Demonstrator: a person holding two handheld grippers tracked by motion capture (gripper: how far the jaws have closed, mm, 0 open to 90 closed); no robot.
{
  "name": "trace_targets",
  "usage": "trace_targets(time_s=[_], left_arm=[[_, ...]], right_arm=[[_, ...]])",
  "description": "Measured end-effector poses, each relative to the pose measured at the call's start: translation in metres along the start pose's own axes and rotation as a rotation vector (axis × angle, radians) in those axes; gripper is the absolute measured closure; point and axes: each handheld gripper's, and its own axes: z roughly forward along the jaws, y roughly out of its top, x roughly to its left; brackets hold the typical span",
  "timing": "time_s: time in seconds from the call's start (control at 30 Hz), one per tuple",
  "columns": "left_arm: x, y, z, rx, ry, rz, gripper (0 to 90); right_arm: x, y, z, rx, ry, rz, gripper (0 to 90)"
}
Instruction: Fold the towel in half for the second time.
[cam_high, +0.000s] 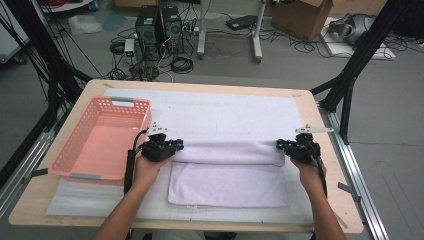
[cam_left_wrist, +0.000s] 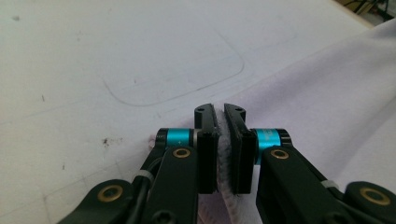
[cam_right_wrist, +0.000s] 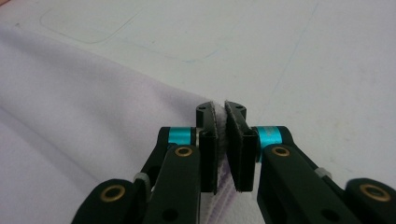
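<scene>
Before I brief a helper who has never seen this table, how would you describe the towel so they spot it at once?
On the wooden table lies a white mat, with a pink basket at its left. The towel is the pale lilac cloth on the near middle of the mat, its far edge pinched at both ends by the left gripper and right gripper. It is the mat's one soft, folded thing.

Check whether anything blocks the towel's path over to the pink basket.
Nothing visible does. The left gripper and right gripper each pinch an end of the lavender towel; the pink basket lies open directly beside the left gripper, with bare white mat around.
</scene>
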Motion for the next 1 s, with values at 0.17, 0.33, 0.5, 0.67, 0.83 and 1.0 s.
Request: trace_targets(time_s=[0.17, 0.33, 0.5, 0.67, 0.83, 1.0], left_arm=[[-0.005, -0.015, -0.017, -0.039, -0.051, 0.027, 83.5], [-0.01, -0.027, -0.027, -0.053, -0.073, 0.027, 82.6], [-0.02, -0.038, -0.034, -0.059, -0.066, 0.042, 82.2], [-0.027, -0.048, -0.044, -0.057, -0.063, 0.059, 81.7], [-0.034, -0.056, -0.053, -0.055, -0.064, 0.069, 81.7], [-0.042, -0.064, -0.062, -0.049, -0.069, 0.074, 81.6]], right_arm=[[0.012, -0.02, -0.023, -0.087, 0.002, -0.012, 82.5], [0.017, -0.045, -0.036, -0.123, 0.013, -0.004, 82.4], [0.026, -0.057, -0.044, -0.112, 0.011, 0.001, 82.4], [0.036, -0.066, -0.055, -0.108, 0.0, -0.018, 82.4], [0.046, -0.078, -0.069, -0.096, -0.005, -0.015, 82.5], [0.053, -0.09, -0.081, -0.078, -0.011, -0.023, 82.4]])
